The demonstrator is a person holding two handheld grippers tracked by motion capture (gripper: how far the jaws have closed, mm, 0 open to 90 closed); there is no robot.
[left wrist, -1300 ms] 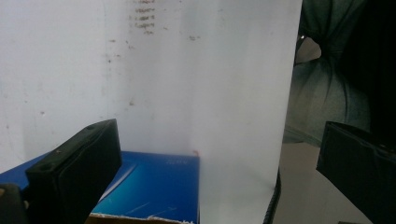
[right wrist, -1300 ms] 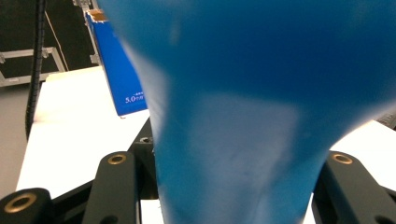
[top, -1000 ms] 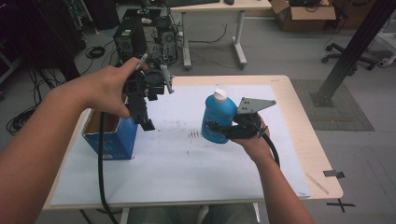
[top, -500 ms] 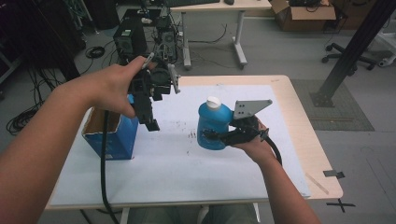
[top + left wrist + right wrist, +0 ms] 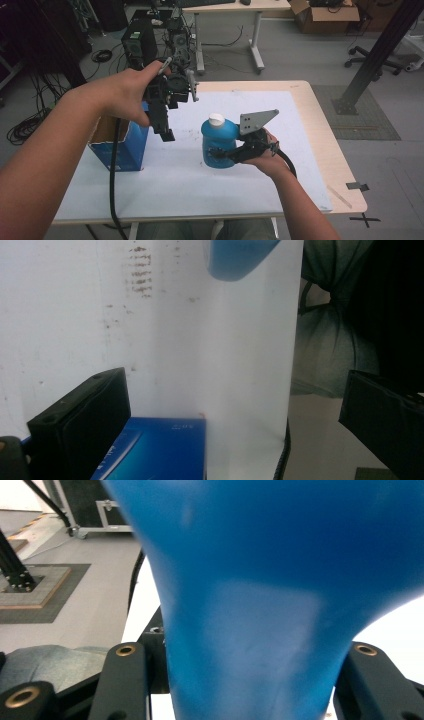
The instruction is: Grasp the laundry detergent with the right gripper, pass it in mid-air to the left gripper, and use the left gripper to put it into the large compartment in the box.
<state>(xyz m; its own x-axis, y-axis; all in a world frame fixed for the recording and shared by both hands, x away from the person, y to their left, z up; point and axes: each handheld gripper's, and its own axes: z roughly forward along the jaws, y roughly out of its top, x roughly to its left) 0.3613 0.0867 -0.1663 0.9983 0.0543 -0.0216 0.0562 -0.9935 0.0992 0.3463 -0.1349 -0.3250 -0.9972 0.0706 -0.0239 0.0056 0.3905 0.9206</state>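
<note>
broadly, the white-covered table runs under both arms, its near edge cut off by them. the open blue box stands at the left, its inside hard to read. the blue bottle is pinched by the right gripper and has drifted left toward the box since a second ago; the right gripper view shows it only as a blur. the left gripper hovers over the box, jaws spread and empty in the left gripper view.
</note>
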